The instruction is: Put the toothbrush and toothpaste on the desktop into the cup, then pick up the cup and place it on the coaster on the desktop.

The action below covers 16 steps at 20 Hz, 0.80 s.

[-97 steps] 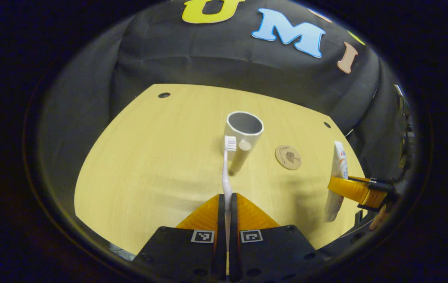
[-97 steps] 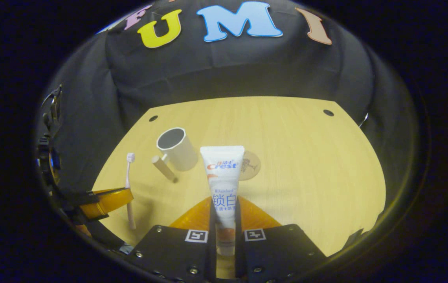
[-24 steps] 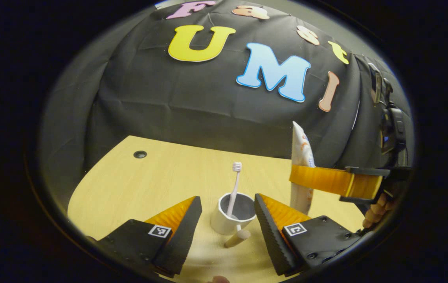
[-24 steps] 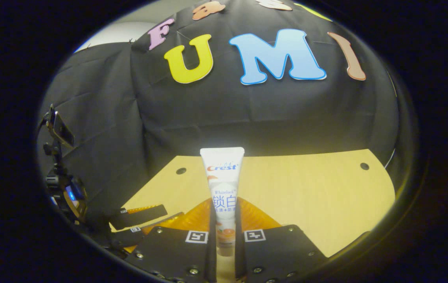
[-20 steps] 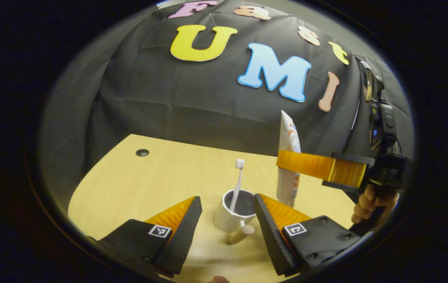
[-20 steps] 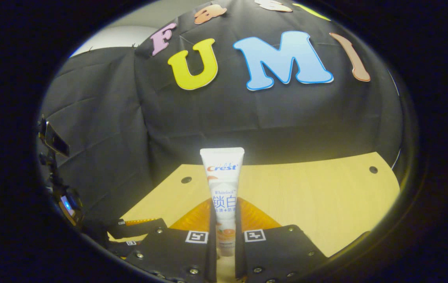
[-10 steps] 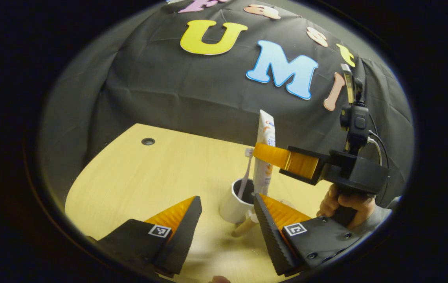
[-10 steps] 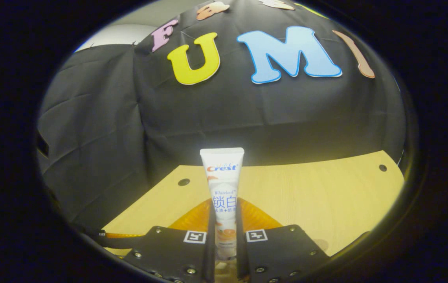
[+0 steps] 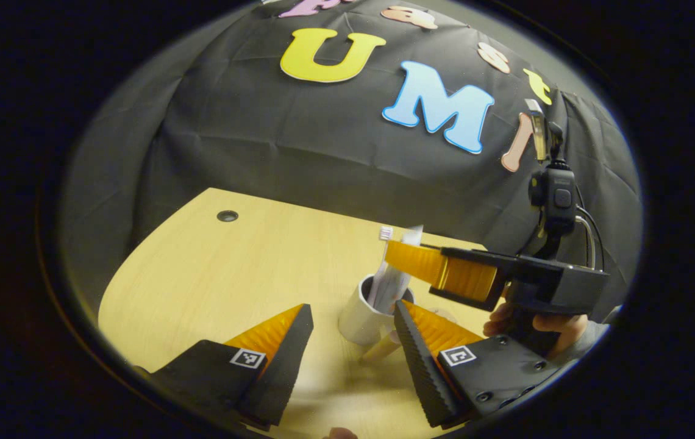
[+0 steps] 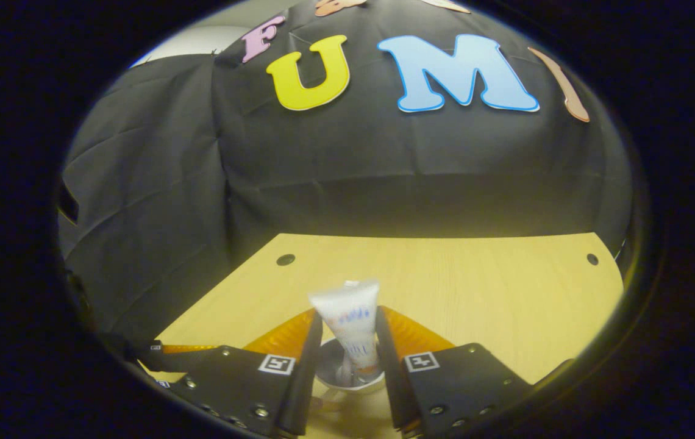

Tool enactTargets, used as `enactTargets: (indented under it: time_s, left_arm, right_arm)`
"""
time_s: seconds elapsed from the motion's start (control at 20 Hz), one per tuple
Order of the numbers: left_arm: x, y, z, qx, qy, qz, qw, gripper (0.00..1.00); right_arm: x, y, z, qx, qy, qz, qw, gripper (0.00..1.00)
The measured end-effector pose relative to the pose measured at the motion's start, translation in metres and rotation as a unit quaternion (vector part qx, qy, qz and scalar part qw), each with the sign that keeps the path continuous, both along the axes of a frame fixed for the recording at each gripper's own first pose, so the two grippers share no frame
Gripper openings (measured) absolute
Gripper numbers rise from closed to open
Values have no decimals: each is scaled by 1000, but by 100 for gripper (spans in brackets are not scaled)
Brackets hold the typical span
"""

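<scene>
I am looking at a light wooden desktop (image 9: 213, 274) standing in front of black cloth. On it, in the left gripper view, the white cup (image 9: 361, 314) is standing upright, with its wooden handle (image 9: 379, 349) pointing toward my camera. The toothbrush (image 9: 384, 234) is standing inside the cup, bristle head up. The toothpaste (image 10: 350, 332) is sitting in the cup too, cap end down, its flat end leaning and motion-blurred.

My left gripper (image 9: 350, 341) is hanging with its fingers wide apart on either side of the cup, touching nothing. My right gripper (image 10: 347, 350) is directly over the cup; its fingers are parted, and the tube is standing loose between them, unclamped. In the left gripper view a hand (image 9: 536, 323) is holding that gripper's grip.
</scene>
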<state>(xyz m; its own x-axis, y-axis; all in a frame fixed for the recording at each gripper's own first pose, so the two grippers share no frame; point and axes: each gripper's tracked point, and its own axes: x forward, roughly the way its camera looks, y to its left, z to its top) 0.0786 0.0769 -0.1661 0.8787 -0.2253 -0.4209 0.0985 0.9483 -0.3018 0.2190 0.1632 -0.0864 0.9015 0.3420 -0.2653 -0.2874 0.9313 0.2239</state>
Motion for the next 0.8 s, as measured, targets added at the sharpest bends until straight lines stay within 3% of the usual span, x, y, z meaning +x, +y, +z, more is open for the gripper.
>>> enactTargets:
  time_s: [0.05,0.45,0.55,0.7,0.75,0.8]
  left_arm:
    - [0,0,0,0,0,-1,1000,89]
    - [0,-12,0,4,6,-9,1000,89]
    - [2,-15,-2,8,10,-7,1000,89]
    - [3,-26,-8,16,27,-13,999,89]
    - [4,-29,-10,19,34,-15,999,89]
    - [6,-33,-10,22,38,-17,999,89]
  right_arm:
    - [-3,-3,2,-6,0,1,1000,63]
    - [-18,-13,26,12,-10,-4,1000,68]
    - [-22,-22,35,13,-17,-8,1000,76]
    - [-32,-36,40,8,-17,-17,1000,77]
    - [-35,-43,41,2,-16,-23,1000,87]
    - [-38,-50,42,-3,-17,-28,999,89]
